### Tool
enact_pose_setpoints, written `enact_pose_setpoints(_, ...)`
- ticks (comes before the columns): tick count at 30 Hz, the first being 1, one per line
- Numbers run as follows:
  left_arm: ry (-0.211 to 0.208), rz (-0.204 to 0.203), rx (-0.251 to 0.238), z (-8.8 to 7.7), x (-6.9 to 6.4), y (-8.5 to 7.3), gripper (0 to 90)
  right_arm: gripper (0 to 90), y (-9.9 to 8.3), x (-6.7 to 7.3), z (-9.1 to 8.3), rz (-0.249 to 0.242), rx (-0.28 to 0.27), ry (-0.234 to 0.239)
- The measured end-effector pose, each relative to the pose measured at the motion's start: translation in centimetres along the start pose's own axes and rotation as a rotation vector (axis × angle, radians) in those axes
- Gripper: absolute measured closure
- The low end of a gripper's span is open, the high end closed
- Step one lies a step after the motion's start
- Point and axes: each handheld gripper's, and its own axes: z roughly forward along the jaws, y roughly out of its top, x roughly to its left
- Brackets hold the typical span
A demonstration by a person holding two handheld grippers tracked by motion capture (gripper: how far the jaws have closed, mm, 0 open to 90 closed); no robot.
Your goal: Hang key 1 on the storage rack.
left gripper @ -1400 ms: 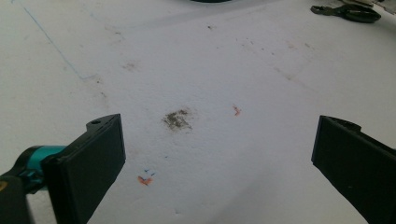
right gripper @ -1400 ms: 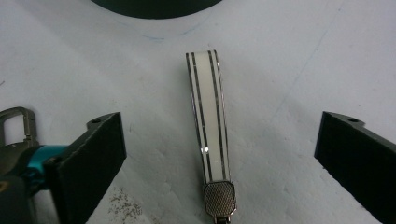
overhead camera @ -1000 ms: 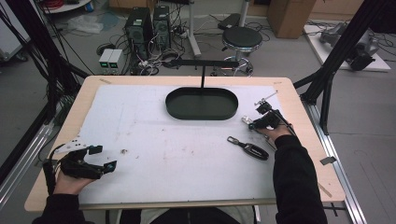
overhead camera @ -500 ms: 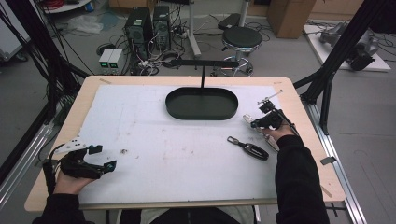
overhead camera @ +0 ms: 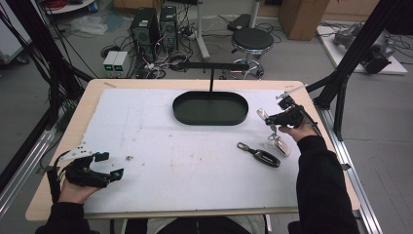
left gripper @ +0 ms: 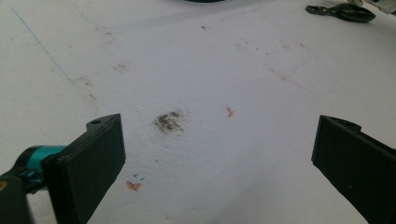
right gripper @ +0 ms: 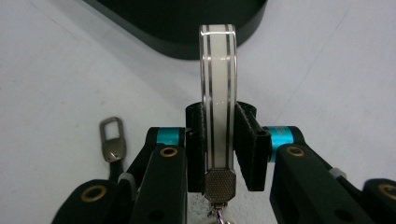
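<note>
At the right side of the white mat (overhead camera: 195, 161), the right gripper (overhead camera: 272, 119) is clenched on a pale key fob (right gripper: 218, 98), its jaws pressing both flat sides so the fob stands on edge, lifted near the dark oval tray (overhead camera: 210, 108). A second, black key fob (overhead camera: 259, 155) lies on the mat just below, beside the person's right hand (overhead camera: 299, 129). Near the mat's bottom-left corner, the left gripper (overhead camera: 109, 168) rests low with its jaws spread wide over bare, smudged mat, holding nothing.

black tray (right gripper: 187, 23): top cut off | key fob (left gripper: 348, 11): small, partly cut off
</note>
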Motion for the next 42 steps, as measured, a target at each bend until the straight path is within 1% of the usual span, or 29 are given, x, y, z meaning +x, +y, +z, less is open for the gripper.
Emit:
enact_pose_setpoints(1,0.000,-0.001,-0.001,0.0,0.0,0.0,3.2,75.5,0.4,0.1,-0.6,0.001,-0.019,0.005)
enact_pose_setpoints(2,0.000,0.002,0.001,0.0,0.0,0.0,3.2,75.5,1.1,0.4,-1.9,-0.001,-0.062,0.019)
enact_pose_setpoints(3,0.000,0.004,0.003,0.0,0.0,0.0,3.2,75.5,1.1,0.4,-1.9,-0.001,-0.062,0.019)
enact_pose_setpoints(4,-0.001,0.003,0.004,0.1,0.0,0.0,3.2,75.5,1.4,0.6,-2.7,-0.008,-0.087,0.011)
enact_pose_setpoints(6,0.002,0.003,0.007,0.1,0.1,0.0,3.2,75.5,2.1,1.1,-4.1,-0.021,-0.132,0.013)
enact_pose_setpoints(8,0.003,0.001,0.004,0.1,0.1,0.0,3.2,75.5,2.7,1.3,-5.3,-0.021,-0.179,0.024)
enact_pose_setpoints(10,0.004,0.000,0.002,0.0,0.1,0.0,3.2,75.5,3.2,1.5,-6.3,-0.016,-0.212,0.032)
enact_pose_setpoints(11,0.004,0.000,0.002,0.0,0.1,0.0,3.2,75.5,3.7,1.7,-7.0,-0.018,-0.239,0.043)
enact_pose_setpoints(13,0.004,0.002,0.004,0.0,0.1,0.0,3.2,75.4,4.0,1.8,-7.2,-0.022,-0.247,0.045)
enact_pose_setpoints(14,0.004,0.004,0.005,0.1,0.1,0.0,3.2,75.4,4.4,2.3,-7.7,-0.047,-0.264,0.051)
enact_pose_setpoints(15,0.005,0.005,0.006,0.1,0.1,0.0,3.2,75.4,4.4,2.3,-7.7,-0.047,-0.264,0.051)
enact_pose_setpoints(17,0.005,0.002,0.005,0.1,0.1,0.0,3.2,75.4,4.7,2.8,-8.2,-0.066,-0.280,0.054)
enact_pose_setpoints(18,0.005,0.002,0.005,0.1,0.1,0.0,3.2,75.4,5.1,3.2,-8.4,-0.081,-0.285,0.055)
enact_pose_setpoints(21,0.004,0.005,0.006,0.1,0.1,0.0,3.2,75.4,5.5,3.6,-8.4,-0.089,-0.280,0.060)
enact_pose_setpoints(22,0.003,0.005,0.006,0.1,0.1,0.0,3.2,75.4,6.0,3.8,-8.3,-0.094,-0.279,0.066)
enact_pose_setpoints(23,0.002,0.004,0.005,0.1,0.1,0.0,3.2,75.4,6.0,3.8,-8.3,-0.094,-0.279,0.066)
enact_pose_setpoints(24,0.003,0.003,0.005,0.1,0.1,0.0,3.2,75.4,6.6,4.0,-8.0,-0.102,-0.275,0.071)
enact_pose_setpoints(25,0.002,0.005,0.006,0.1,0.1,0.0,3.2,75.4,6.6,4.0,-8.0,-0.102,-0.275,0.071)
enact_pose_setpoints(26,0.002,0.005,0.006,0.1,0.1,0.0,3.2,75.4,7.2,4.2,-7.6,-0.104,-0.261,0.076)
enact_pose_setpoints(27,0.002,0.004,0.005,0.1,0.1,0.0,3.2,75.4,7.2,4.2,-7.6,-0.104,-0.261,0.076)
enact_pose_setpoints(30,0.002,0.003,0.003,0.1,0.2,-0.1,3.2,75.4,8.2,4.5,-7.1,-0.115,-0.231,0.068)
enact_pose_setpoints(31,0.002,0.002,0.003,0.1,0.2,-0.1,3.2,75.4,8.8,4.7,-6.9,-0.119,-0.224,0.070)
enact_pose_setpoints(35,0.000,0.003,-0.002,0.1,0.2,0.0,3.2,75.4,9.7,4.9,-6.9,-0.123,-0.222,0.071)
enact_pose_setpoints(40,0.000,-0.004,-0.005,0.1,0.3,0.0,3.2,75.4,11.2,5.2,-6.9,-0.130,-0.237,0.081)
enact_pose_setpoints(42,-0.001,-0.006,-0.003,0.2,0.4,0.0,3.2,75.4,11.8,5.3,-6.9,-0.131,-0.223,0.077)
